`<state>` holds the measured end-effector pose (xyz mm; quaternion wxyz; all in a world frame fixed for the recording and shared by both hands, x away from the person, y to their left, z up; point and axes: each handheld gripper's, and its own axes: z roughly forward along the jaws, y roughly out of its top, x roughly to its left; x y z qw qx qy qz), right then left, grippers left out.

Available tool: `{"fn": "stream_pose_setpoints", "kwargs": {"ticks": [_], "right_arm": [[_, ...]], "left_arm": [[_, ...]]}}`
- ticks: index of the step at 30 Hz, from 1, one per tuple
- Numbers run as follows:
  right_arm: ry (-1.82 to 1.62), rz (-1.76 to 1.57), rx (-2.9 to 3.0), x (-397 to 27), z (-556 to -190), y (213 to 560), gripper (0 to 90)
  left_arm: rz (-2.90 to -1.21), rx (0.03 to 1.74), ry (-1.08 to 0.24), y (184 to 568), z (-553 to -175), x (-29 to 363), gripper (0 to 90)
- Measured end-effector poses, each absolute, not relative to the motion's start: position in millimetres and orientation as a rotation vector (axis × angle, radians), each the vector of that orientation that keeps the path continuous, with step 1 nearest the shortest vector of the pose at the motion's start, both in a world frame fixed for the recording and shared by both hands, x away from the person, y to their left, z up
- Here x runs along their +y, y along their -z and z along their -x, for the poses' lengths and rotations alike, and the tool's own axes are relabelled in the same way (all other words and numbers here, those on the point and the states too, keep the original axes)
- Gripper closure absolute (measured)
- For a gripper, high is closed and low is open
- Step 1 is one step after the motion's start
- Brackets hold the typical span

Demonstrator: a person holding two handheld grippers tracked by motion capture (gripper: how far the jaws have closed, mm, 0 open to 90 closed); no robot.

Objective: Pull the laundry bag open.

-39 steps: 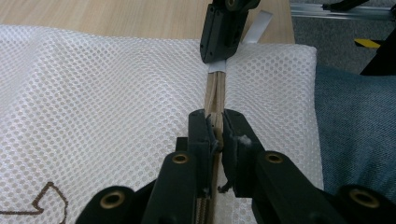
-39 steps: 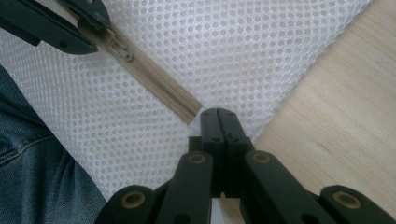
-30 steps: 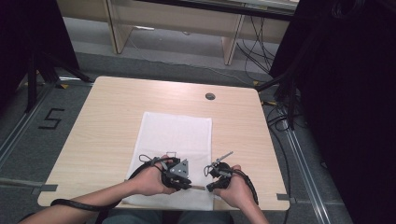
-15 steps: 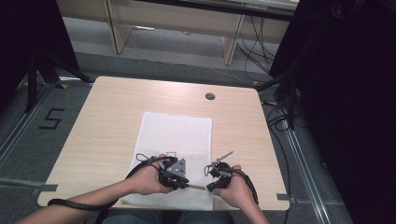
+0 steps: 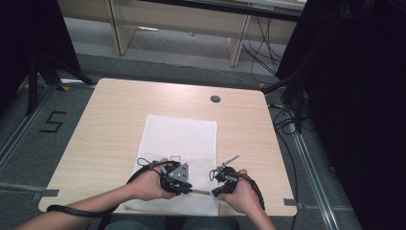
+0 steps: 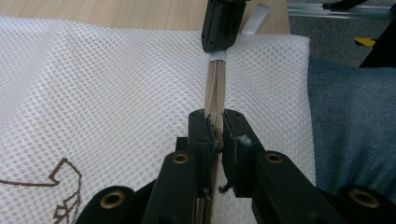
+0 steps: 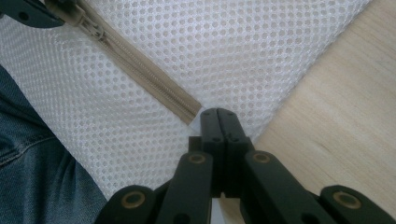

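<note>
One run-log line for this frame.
left gripper: shut on zipper pull | right gripper: shut on mesh bag at zipper's end

My two hand-held grippers, left (image 5: 184,184) and right (image 5: 216,188), crowd the near edge of the white mesh laundry bag (image 5: 179,139), while the light wooden table (image 5: 115,120) offers bare passing room left, right and beyond, past the small round grommet (image 5: 215,99).

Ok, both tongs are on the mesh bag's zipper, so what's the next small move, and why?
Probably draw the left tongs along the tan zipper, away from the right tongs. The left tongs look shut on the zipper pull, and the right tongs pinch the mesh bag at the zipper's end, so that end seems anchored. The teeth between them look closed.
</note>
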<state>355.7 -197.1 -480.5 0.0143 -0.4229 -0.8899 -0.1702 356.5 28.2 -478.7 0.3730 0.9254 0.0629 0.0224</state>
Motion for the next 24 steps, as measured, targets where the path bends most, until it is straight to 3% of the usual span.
{"fn": "stream_pose_setpoints", "kwargs": {"ticks": [24], "right_arm": [[0.556, 1.303, -2.761, -196.9, -355.4, 480.4, 90.0]], "left_arm": [[-2.368, 0.165, -0.071, 477.7, -355.6, 35.3, 81.8]]}}
